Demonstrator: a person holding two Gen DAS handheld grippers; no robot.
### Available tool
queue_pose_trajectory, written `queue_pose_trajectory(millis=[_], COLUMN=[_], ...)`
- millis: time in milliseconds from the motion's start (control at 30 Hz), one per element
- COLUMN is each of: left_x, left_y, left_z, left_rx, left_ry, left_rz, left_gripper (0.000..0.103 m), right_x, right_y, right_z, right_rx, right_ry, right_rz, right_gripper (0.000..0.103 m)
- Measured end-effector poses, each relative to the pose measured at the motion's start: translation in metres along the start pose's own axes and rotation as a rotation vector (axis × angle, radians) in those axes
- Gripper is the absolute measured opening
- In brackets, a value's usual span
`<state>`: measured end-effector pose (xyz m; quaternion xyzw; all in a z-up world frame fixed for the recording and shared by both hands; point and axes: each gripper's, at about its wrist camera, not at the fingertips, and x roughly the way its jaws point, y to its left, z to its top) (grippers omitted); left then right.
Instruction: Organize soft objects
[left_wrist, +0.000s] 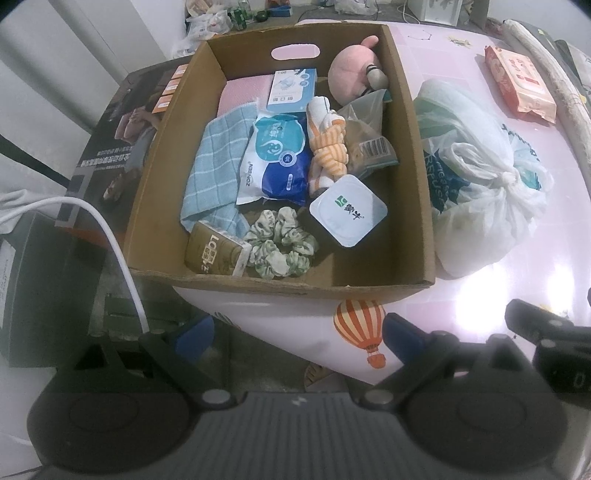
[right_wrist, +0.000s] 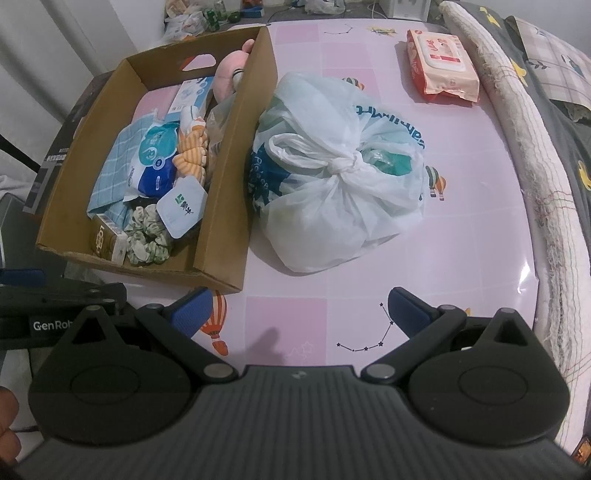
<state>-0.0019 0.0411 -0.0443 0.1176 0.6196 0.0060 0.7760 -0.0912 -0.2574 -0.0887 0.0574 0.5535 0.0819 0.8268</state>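
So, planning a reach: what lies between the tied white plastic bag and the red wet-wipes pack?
Only bare pink tablecloth between bag and wipes pack, right wrist view.

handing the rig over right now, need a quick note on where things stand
Left gripper: open, empty, hanging before the brown cardboard box.
Right gripper: open, empty, over the pink patterned table cover.
Done: blue checked cloth, orange striped knotted towel, green floral scrunchie and pink plush toy are in the box.
Left: knotted white plastic bag and red wet-wipes pack lie outside.
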Motion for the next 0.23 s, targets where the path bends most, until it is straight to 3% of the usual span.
queue_pose_trajectory(millis=[233], left_x=[0.0], left_y=[0.0008], left_z=[-0.0012], left_rx=[-0.001], left_ry=[0.0], left_rz=[0.0], left_gripper=[0.099], right_x=[-0.0002], right_y=[0.0014], right_z=[-0.0017], right_rx=[0.001], right_ry=[-0.001], right_rz=[0.0], right_gripper=[0.102])
